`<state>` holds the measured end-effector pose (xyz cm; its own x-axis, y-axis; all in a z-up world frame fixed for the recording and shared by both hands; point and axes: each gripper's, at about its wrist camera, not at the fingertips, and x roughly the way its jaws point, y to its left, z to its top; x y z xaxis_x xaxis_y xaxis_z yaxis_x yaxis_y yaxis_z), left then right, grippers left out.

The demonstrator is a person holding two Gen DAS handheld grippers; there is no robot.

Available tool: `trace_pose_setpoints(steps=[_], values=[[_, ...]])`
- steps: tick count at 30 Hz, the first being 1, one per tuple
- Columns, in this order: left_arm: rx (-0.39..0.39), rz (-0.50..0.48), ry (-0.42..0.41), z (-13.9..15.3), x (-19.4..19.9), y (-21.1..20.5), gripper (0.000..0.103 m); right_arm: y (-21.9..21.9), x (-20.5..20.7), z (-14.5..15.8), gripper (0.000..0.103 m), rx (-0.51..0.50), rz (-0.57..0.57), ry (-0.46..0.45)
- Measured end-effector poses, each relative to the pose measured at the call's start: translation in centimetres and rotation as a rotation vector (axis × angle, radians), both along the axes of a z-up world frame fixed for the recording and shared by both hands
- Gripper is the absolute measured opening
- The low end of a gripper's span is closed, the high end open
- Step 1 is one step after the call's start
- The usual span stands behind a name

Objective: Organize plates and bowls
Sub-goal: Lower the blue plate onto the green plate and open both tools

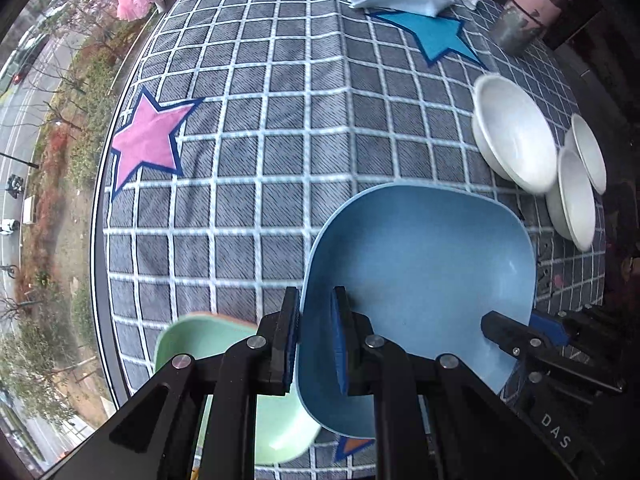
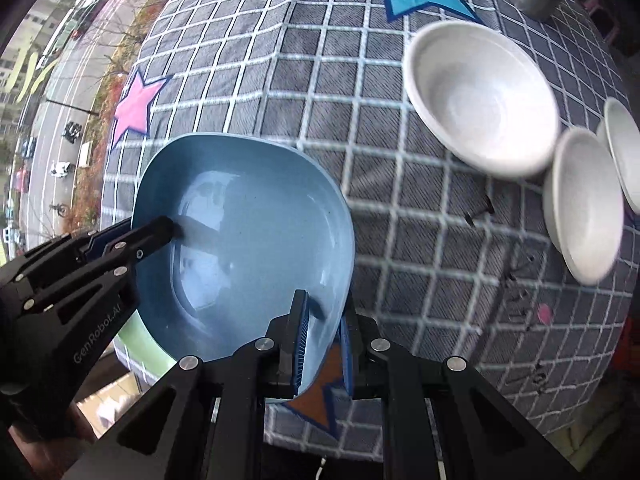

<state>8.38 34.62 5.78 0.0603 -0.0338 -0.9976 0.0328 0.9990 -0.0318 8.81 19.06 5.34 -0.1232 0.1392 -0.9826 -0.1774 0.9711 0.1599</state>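
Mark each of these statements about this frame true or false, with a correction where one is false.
1. Both grippers are clamped on the rim of the blue plate. True: the left gripper and the right gripper each pinch its edge.
2. Three white bowls sit on the checked tablecloth. True.
3. The blue plate lies flat on the tablecloth. False: it is tilted and held up.
4. The green plate is stacked on the white bowls. False: it lies beside and partly under the blue plate, apart from the bowls.
5. A pink star patch is on the tablecloth. True.

Left claw (image 1: 316, 336) and right claw (image 2: 324, 344), both clamped, near together.
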Motion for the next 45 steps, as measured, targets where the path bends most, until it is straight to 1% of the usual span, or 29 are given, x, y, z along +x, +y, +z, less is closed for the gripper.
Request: trace_pose_setpoints(steps=[3,6,10,18,23,26,30,32,34,40,42,44,45], values=[[0.016,-0.009,0.004,0.5,-1.8,-2.2,0.017,-0.6,-1.1,0.7,0.017,0.0,0.017,0.003],[0.023,0.0,0.017,0.5,-3.8,-3.5,0.017,-1.0,-2.6,1.6,0.017,0.016,0.027,0.007],[0.057,0.001,0.013,1.2,-5.8,-4.5,0.018,-1.8,-4.3,2.5,0.017,0.048,0.047,0.003],[0.081,0.082,-0.012,3.4,-9.9,-4.4,0.018,-3.3,-6.3,4.2,0.017,0.108,0.1,-0.03],[0.114,0.131,-0.009,4.0,-12.7,-3.7,0.018,-3.2,-8.9,3.4,0.017,0.144,0.134,0.007],[0.111,0.164,0.003,3.7,-13.8,-2.5,0.018,-2.1,-10.3,2.6,0.017,0.149,0.174,0.047],[0.09,0.158,0.013,3.3,-13.9,-0.8,0.018,-0.3,-10.7,2.7,0.017,0.133,0.221,0.044],[0.089,0.151,0.021,3.3,-13.4,0.4,0.018,0.7,-10.3,2.8,0.017,0.132,0.206,0.052],[0.096,0.143,0.01,3.5,-13.0,1.8,0.018,2.0,-10.2,2.6,0.017,0.134,0.203,0.056],[0.091,0.16,0.002,3.6,-11.3,6.5,0.018,6.7,-9.9,1.9,0.017,0.139,0.196,0.07],[0.103,0.161,-0.009,3.8,-10.4,7.8,0.021,8.2,-9.6,1.6,0.017,0.152,0.178,0.089],[0.11,0.171,-0.013,3.8,-9.5,9.0,0.032,8.8,-9.4,1.2,0.019,0.182,0.144,0.118],[0.108,0.169,-0.016,3.7,-9.1,9.3,0.034,9.3,-9.2,0.8,0.019,0.197,0.117,0.132]])
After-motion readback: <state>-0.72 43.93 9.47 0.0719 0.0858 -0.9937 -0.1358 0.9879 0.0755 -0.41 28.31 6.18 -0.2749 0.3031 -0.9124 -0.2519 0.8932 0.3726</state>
